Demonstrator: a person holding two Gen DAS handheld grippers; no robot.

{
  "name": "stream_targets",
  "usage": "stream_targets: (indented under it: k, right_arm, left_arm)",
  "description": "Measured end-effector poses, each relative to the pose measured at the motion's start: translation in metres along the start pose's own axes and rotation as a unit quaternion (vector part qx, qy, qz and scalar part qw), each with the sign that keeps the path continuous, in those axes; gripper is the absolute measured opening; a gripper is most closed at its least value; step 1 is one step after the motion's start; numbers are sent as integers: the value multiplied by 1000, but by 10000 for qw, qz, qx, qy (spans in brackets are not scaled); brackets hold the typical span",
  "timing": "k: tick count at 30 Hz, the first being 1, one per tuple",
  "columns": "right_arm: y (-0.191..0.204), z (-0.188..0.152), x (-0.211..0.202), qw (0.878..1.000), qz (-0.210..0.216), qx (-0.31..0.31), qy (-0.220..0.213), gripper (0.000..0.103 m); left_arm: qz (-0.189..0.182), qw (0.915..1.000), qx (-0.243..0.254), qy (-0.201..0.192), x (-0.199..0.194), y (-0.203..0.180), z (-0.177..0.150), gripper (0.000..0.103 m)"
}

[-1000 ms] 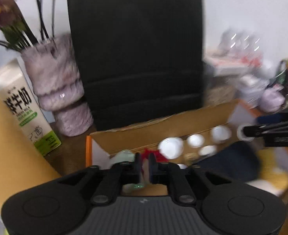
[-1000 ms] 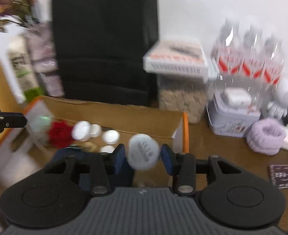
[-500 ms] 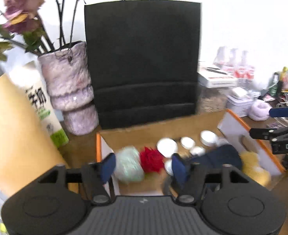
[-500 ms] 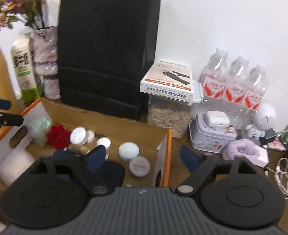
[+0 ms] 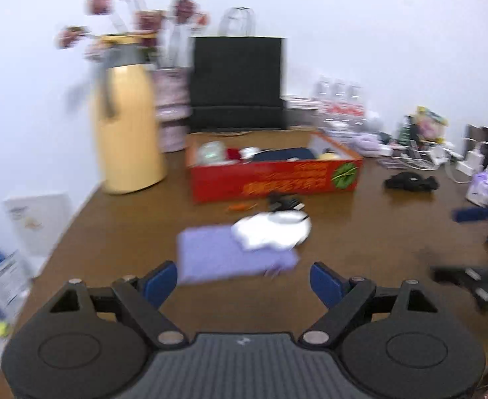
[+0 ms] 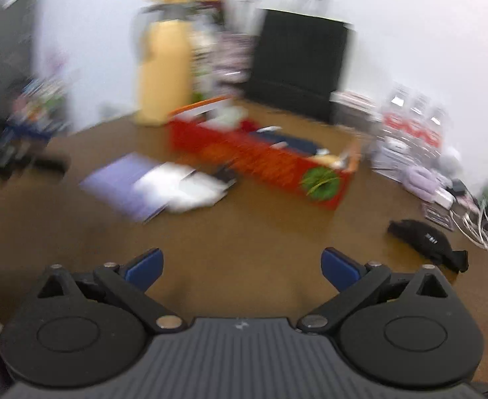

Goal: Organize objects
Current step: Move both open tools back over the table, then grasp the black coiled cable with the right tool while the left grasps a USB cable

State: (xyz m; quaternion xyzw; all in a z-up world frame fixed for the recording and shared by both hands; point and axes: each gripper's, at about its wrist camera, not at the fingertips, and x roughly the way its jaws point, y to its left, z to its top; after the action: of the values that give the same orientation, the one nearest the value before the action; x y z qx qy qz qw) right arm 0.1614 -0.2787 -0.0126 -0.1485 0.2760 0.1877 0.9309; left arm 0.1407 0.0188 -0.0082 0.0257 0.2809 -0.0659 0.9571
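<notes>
Both views were smeared by motion, so fine detail was hard to read. The left gripper [image 5: 244, 279] hung above the near part of the brown wooden table [image 5: 360, 232], its blue-padded jaws spread wide after just opening, with nothing pinched between them. The right gripper [image 6: 242, 266] was likewise over bare tabletop, its jaws spread as wide as they go after just opening, and empty.

The red cardboard box with an orange rim and a green leaf print [image 5: 273, 179] stood at the far middle of the table, well apart from both grippers. Inside it lay a pale green bundle [image 5: 210, 154], a red tuft [image 5: 233, 153], something dark blue [image 5: 283, 154] and a yellow item [image 5: 327, 156] at the right end; what each was, I could not tell through the blur.

Nearer than the box, a flat lilac sheet or folder [image 5: 224, 256] lay on the table with a crumpled white piece [image 5: 270, 231] overlapping its far right corner. A small black object [image 5: 283, 201] sat just in front of the box. A black pouch [image 6: 426, 239] lay to the right. A tall yellow jug [image 5: 127, 133] stood left of the box, and a black paper bag [image 5: 239, 83] stood behind it against the white wall.
</notes>
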Motion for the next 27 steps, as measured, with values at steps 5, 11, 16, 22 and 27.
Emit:
stream_targets:
  k: [5, 11, 16, 22, 27]
  right_arm:
    - [37, -35, -71, 9991, -179, -315, 230, 103]
    - [46, -51, -111, 9981, -607, 134, 28, 103]
    - [43, -49, -95, 9972, -677, 302, -15, 103]
    - [30, -22, -49, 9953, -801, 517, -188, 103]
    - [21, 16, 8, 9947, -707, 545, -505, 102]
  left_arm:
    - [350, 9993, -103, -34, -55, 22, -27, 88]
    - [266, 9991, -166, -280, -75, 28, -29, 89]
    - [184, 9994, -227, -170, -57, 24, -30, 92]
    - [300, 9986, -440, -49, -3, 28, -16, 90]
    - [-102, 9998, -38, -187, 64, 19, 23, 82]
